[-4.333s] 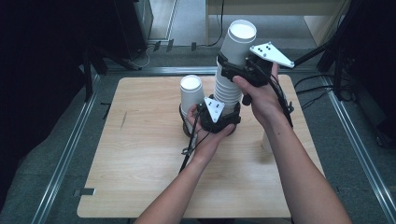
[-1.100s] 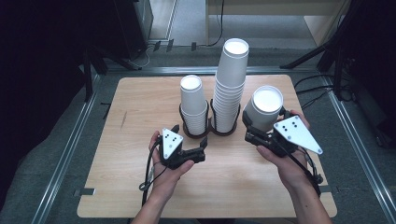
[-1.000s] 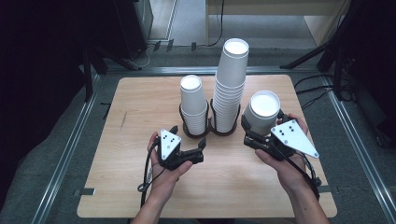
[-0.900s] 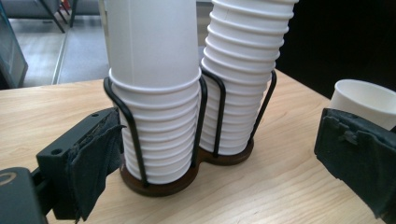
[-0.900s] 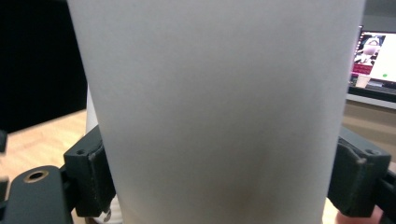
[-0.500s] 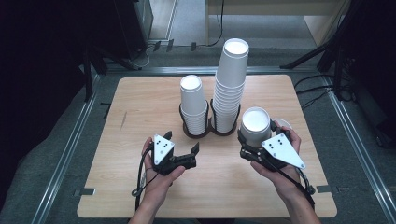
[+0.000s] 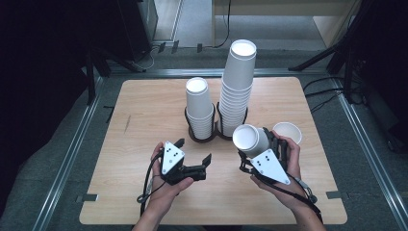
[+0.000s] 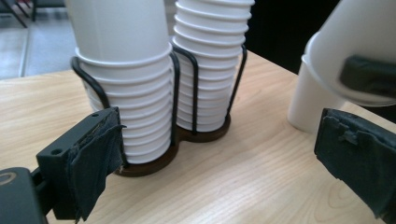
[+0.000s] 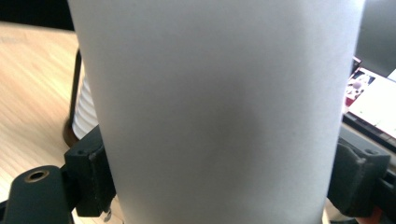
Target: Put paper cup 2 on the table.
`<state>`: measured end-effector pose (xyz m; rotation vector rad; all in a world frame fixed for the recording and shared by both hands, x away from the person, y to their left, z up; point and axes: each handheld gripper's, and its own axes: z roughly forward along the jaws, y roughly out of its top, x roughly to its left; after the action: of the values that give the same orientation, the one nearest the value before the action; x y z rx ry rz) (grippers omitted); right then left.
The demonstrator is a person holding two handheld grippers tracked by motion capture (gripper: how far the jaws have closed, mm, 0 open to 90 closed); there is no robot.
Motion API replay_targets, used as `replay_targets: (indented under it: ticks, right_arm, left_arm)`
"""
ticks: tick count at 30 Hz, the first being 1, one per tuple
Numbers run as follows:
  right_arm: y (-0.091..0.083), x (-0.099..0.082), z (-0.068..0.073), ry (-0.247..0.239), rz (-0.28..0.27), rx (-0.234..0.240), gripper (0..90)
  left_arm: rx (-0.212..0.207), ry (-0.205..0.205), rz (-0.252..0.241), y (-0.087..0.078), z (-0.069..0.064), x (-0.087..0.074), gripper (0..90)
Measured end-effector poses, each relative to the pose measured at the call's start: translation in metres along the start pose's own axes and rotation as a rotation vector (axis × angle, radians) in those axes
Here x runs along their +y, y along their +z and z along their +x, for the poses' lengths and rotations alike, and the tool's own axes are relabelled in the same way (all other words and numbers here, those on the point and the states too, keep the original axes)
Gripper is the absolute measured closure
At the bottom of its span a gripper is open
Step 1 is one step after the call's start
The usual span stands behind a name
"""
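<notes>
On the wooden table [image 7: 144, 110], one cup [image 7: 287, 131] already stands right of the wire holder [image 7: 215, 136], while my right gripper [image 7: 262, 151] clamps a second cup [image 7: 249, 140] above the surface, not yet set down, and my left gripper [image 7: 193, 156] hangs open, empty.

held cup [image 9: 215, 112] hides most of the rack [image 9: 74, 93] behind.

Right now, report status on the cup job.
Right gripper shut on a paper cup, tilted. Left gripper open, empty. Loose cup stands just beyond. Two stacks in rack behind.
</notes>
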<state>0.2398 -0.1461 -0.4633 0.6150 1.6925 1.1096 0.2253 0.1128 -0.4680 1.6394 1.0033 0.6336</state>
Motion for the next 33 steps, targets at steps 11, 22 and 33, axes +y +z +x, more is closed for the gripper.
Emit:
replay_targets:
  ticks: [11, 22, 33]
  right_arm:
    - [0.007, -0.012, 0.017, -0.215, 0.010, -0.034, 13.4]
    - [0.008, -0.020, 0.028, -0.365, -0.006, -0.040, 13.3]
    - [0.011, -0.027, 0.032, -0.451, -0.002, -0.049, 13.2]
  left_arm:
    - [-0.097, 0.019, 0.000, -0.002, -0.006, 0.001, 1.7]
    - [-0.209, 0.043, 0.015, -0.002, -0.013, 0.000, 1.7]
    - [-0.271, 0.055, 0.007, -0.004, -0.016, -0.001, 1.7]
